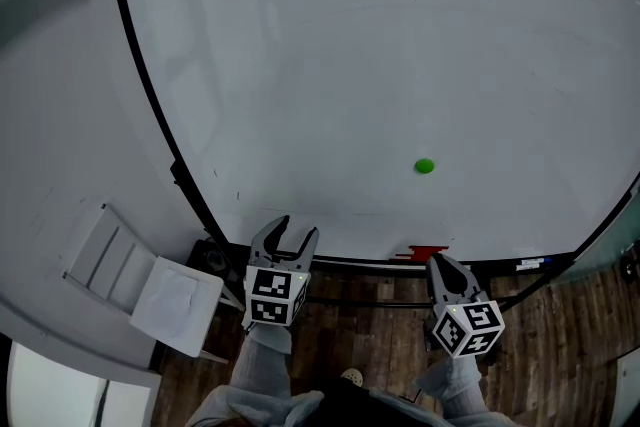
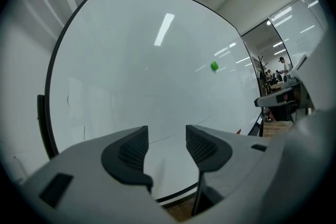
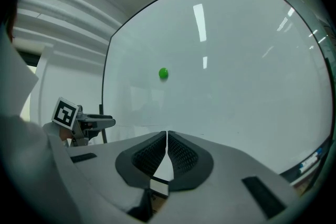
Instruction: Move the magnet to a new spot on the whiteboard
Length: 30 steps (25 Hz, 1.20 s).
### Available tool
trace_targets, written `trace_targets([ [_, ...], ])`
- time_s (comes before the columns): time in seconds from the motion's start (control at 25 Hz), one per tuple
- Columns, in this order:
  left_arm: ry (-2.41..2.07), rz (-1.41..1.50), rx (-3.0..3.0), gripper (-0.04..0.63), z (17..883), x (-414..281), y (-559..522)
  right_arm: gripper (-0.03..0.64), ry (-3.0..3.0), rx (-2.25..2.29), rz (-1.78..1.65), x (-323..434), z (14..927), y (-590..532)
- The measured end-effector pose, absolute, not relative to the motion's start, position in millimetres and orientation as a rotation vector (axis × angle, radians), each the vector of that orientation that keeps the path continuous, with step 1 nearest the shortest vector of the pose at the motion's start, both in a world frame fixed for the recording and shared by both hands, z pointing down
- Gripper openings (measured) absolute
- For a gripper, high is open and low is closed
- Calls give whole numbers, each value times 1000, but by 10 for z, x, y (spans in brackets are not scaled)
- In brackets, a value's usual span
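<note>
Status: the magnet [image 1: 425,166], small, round and green, sits on the whiteboard [image 1: 350,65], in the lower right part of the surface, with bare board all round it. Neither tool touches it.

Left gripper [image 1: 292,233]: fingers apart, nothing between them, only board behind. It hangs near the board's lower edge, well to the left of the magnet.

Right gripper [image 1: 438,261]: fingers pressed together, empty, also near the lower edge, just beside a red item [image 1: 428,253] on the ledge.

Key relation: in the head view the magnet lies almost straight up the board from the right gripper, a touch to its left. The right gripper view agrees: the green dot sits above the closed fingers, slightly left of their line. From the left gripper it lies up and far off to the right.

We judge the right gripper the nearer and better aligned. The magnet is round, so no long axis dictates the approach. Those fingers would have to open before closing on it.
</note>
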<state>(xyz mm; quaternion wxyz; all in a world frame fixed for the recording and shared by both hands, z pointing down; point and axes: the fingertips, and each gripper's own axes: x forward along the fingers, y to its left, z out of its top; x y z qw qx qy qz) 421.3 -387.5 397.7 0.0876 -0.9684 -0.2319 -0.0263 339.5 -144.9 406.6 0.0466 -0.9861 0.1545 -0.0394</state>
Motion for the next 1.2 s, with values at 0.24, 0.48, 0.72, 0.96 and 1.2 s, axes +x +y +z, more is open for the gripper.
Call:
trace_targets([
  [0.24, -752, -93, -2954, 202, 4049, 4044, -3989, 34, 525, -2993, -150, 3427, 4135, -1553],
  [0.48, -836, -113, -2970, 159, 4114, 3834, -3994, 34, 576, -2965, -182, 3401, 4214, -1679],
  [0.72, -881, -150, -2998, 104, 4234, 3647, -3994, 34, 613, -2952, -187, 3307, 4267, -1767],
  [0.96, -925, -188, -3046, 44, 4349, 3498, -4010, 34, 676, -2958, -155, 3168, 4258, -1872],
  [1.2, -969, -238, -3038, 18, 4465, 3349, -3980, 34, 720, -2971, -168, 3048, 4305, -1938],
])
